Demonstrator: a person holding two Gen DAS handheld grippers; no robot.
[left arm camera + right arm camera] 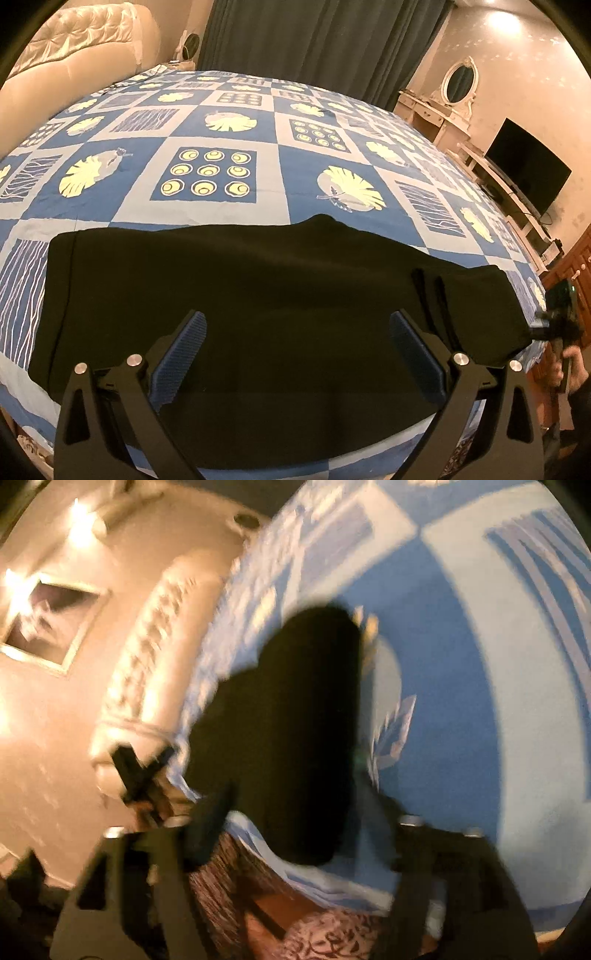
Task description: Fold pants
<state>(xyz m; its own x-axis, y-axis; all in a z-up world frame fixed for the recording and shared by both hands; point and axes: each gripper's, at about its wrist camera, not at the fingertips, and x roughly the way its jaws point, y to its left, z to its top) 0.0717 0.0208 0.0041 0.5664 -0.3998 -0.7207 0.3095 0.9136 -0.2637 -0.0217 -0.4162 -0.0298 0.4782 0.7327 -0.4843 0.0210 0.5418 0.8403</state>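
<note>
Black pants (pixel 258 295) lie flat across the near edge of the bed, folded lengthwise into a long band. My left gripper (pixel 295 332) is open and empty, hovering just above the middle of the pants, blue pads (pixel 177 354) spread wide. The right gripper (pixel 554 325) shows at the pants' right end, off the bed corner. In the blurred right wrist view the pants (pixel 295 738) run away from me, and my right gripper (pixel 299 805) is open around their near end, holding nothing that I can see.
The bed has a blue and white patchwork cover (pixel 207 110) and a cream padded headboard (pixel 74 48) on the left. A dark curtain (pixel 314 37), a white dresser with oval mirror (pixel 458 81) and a TV (pixel 524 166) stand beyond. Patterned carpet (pixel 332 941) lies below.
</note>
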